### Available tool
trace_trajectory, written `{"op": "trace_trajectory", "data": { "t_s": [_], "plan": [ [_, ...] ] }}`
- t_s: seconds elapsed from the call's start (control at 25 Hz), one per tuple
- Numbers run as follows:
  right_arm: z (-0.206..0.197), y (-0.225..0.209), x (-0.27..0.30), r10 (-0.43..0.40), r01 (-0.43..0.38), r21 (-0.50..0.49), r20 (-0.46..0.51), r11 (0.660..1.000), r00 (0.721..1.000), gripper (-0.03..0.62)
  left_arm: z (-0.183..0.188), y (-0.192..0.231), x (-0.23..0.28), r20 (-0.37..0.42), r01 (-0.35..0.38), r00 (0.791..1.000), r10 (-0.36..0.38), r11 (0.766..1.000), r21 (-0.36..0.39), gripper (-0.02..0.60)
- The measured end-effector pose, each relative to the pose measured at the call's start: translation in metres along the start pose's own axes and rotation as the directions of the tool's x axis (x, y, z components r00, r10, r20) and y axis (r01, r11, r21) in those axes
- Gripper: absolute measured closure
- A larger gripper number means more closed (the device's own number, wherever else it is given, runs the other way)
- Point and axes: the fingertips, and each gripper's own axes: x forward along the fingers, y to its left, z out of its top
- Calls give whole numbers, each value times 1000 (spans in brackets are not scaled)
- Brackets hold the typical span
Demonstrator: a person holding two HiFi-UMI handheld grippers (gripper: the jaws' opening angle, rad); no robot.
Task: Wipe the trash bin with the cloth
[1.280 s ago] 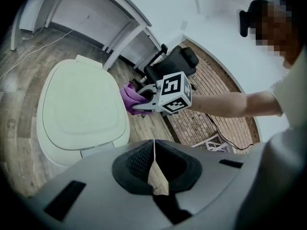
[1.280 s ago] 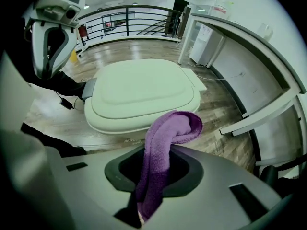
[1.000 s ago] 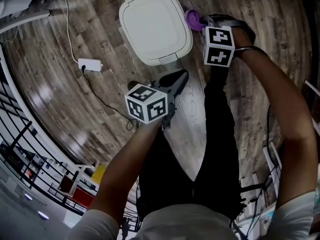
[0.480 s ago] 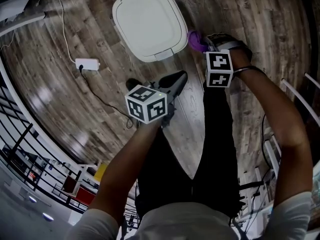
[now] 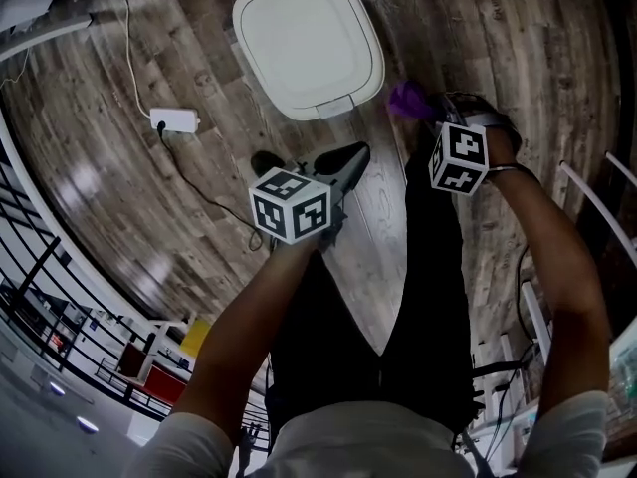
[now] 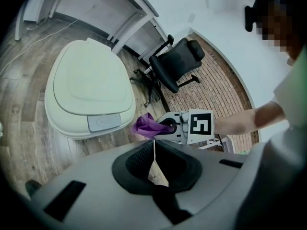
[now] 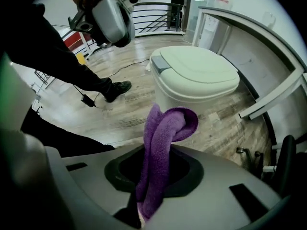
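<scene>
Right gripper view shows the right gripper with fingers pinched on a fuzzy purple cloth, near the rounded white trash bin on the wooden floor. The left gripper has fingers pressed together, empty.

Left gripper jaws together; right gripper jaws clamp cloth.

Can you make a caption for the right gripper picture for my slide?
The right tool clamps a purple cloth, with the closed white trash bin on the wooden floor ahead.
</scene>
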Motion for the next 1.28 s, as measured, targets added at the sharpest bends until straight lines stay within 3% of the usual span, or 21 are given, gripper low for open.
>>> {"op": "trace_trajectory", "data": {
  "t_s": [0.24,0.36,0.48,0.56,0.64,0.84,1.28],
  "plan": [
    [-18,-27,-12,-72,70,244,-1,967,997,514,3,18,-16,19,-28,999,28,1000,-6,572],
    [-17,-43,-17,-113,98,387,17,917,993,514,7,28,-24,39,-37,999,38,999,-16,572],
    [-9,-52,-20,-158,115,525,37,844,987,514,6,38,-34,53,-45,998,46,999,-24,572],
    [1,-52,-20,-179,117,588,49,801,983,514,4,45,-42,54,-54,997,55,998,-31,572],
    [16,-48,-16,-180,104,614,63,782,982,514,2,51,-50,53,-63,996,65,997,-40,572],
    [62,-26,-6,-136,52,574,104,817,985,514,0,61,-68,52,-70,996,72,996,-51,572],
    [102,3,1,-111,42,554,92,832,990,514,-8,71,-87,97,-49,994,58,994,-94,572]
  ]
}}
